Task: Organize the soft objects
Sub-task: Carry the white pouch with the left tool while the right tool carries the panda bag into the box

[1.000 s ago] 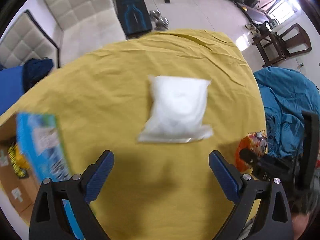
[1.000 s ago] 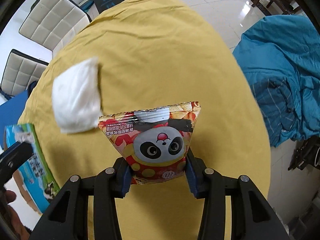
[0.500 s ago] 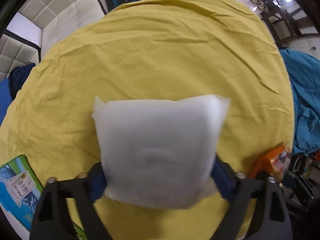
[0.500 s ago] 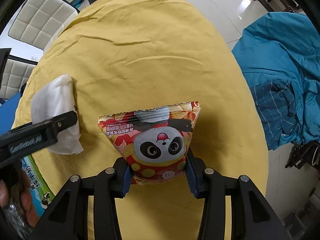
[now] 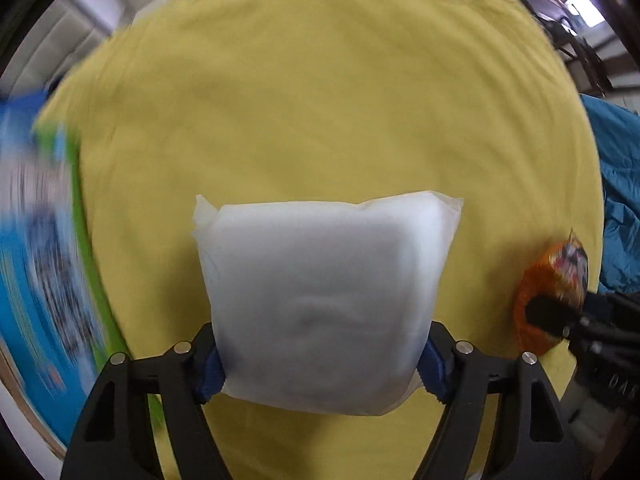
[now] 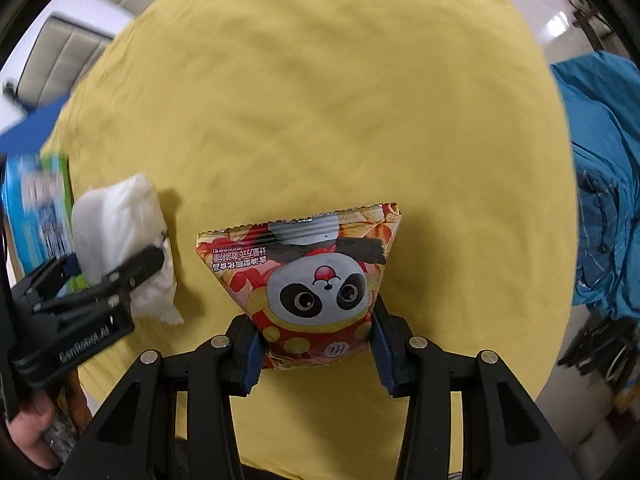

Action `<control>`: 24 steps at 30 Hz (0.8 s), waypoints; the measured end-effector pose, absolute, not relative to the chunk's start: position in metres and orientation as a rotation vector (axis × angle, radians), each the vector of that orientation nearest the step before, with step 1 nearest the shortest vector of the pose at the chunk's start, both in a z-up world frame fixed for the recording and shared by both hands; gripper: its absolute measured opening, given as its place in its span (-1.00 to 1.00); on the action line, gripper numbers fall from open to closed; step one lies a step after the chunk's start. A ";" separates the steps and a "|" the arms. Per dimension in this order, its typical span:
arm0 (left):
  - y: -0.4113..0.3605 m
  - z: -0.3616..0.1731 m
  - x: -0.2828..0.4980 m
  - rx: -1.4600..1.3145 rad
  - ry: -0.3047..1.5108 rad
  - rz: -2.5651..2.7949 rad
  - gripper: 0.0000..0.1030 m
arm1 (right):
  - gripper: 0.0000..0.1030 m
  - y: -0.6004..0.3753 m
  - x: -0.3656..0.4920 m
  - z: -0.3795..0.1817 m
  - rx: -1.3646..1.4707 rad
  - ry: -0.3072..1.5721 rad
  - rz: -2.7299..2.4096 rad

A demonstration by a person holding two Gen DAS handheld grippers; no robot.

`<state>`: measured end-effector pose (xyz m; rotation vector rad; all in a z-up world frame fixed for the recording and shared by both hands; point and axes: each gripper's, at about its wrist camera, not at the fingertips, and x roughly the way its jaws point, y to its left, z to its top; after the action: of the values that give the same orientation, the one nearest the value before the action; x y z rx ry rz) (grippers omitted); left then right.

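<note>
One white pouch (image 5: pixel 320 304), one panda snack bag (image 6: pixel 308 284), one box (image 5: pixel 36 264) (blurred)

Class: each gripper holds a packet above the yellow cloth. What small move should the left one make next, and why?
Probably carry the white soft pack left toward the blue-green box: the left gripper is clamped on it.

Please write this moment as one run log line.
left gripper: shut on white packet | right gripper: shut on panda snack bag | both above yellow cloth
</note>
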<state>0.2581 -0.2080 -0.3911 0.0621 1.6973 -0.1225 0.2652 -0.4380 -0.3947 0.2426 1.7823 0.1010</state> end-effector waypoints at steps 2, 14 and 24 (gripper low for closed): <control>-0.196 -0.395 0.237 0.028 1.719 -0.102 0.44 | -0.08 -0.425 0.254 -0.401 0.208 1.795 0.107; -0.198 -0.407 0.199 0.044 1.684 -0.084 0.50 | -0.03 -0.402 0.243 -0.416 0.141 1.765 0.036; -0.184 -0.401 0.212 0.021 1.664 -0.081 0.42 | -0.08 -0.387 0.245 -0.426 0.123 1.753 0.021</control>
<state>0.2120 -0.1843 -0.4013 0.0208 1.6639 -0.0812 0.2453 -0.3872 -0.4259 0.1227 1.7530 0.0213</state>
